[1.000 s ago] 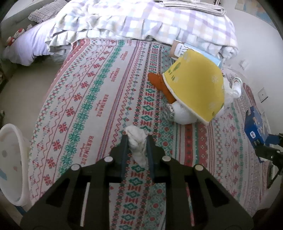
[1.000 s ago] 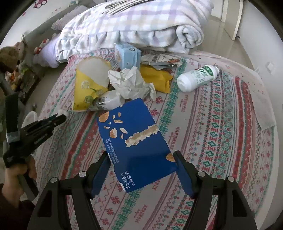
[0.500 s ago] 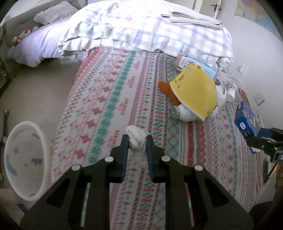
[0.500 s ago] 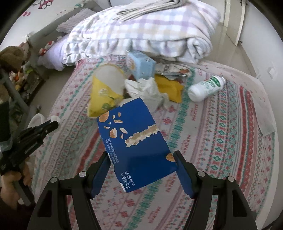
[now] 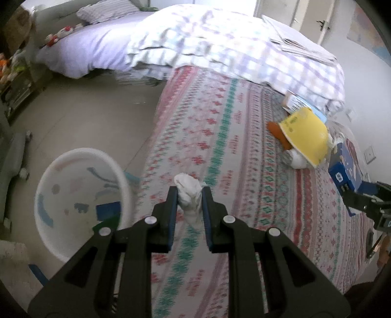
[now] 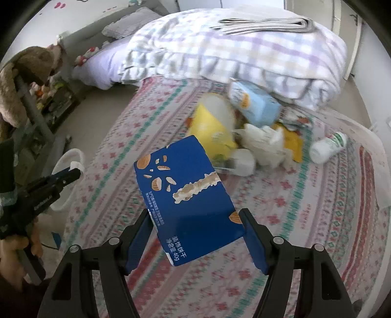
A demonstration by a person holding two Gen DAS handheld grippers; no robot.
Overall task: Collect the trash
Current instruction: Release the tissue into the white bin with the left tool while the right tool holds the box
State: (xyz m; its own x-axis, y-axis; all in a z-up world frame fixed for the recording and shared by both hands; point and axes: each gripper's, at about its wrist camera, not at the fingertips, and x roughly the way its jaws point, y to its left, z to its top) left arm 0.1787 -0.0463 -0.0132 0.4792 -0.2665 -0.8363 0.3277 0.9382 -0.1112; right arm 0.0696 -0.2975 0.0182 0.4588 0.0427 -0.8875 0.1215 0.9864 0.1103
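While the left gripper point(image 5: 187, 197) pinched a crumpled white tissue point(image 5: 188, 190) between its narrow-set fingers, the wad hung above the rug point(image 5: 220, 137) edge, just right of the bin point(image 5: 80, 200). Bin was round, white plastic, patterned inside, standing on the tiled floor point(image 5: 92, 115) with a blue item at its bottom. The right gripper point(image 6: 196, 221) was spread wide and clamped a flat blue box point(image 6: 188, 195) by both side edges; glossy cardboard, nut pictures, white print, tilted.

Beyond the box lay the rest of the pile on the rug: yellow cup point(image 6: 210, 127) on its side, crumpled white paper point(image 6: 264, 141), pale blue carton point(image 6: 256, 105), orange wrapper point(image 6: 293, 144), white bottle point(image 6: 327, 146) lying down. Nothing sat between tissue and bin.

Rug was woven, striped in red and green motifs. A plaid quilt point(image 6: 244, 51) was bunched behind the pile, folded newspapers point(image 6: 268, 23) on top. Purple sheet point(image 5: 92, 49) covered the bed further left. Shelf of toys point(image 6: 48, 95) stood at far left, blurred.
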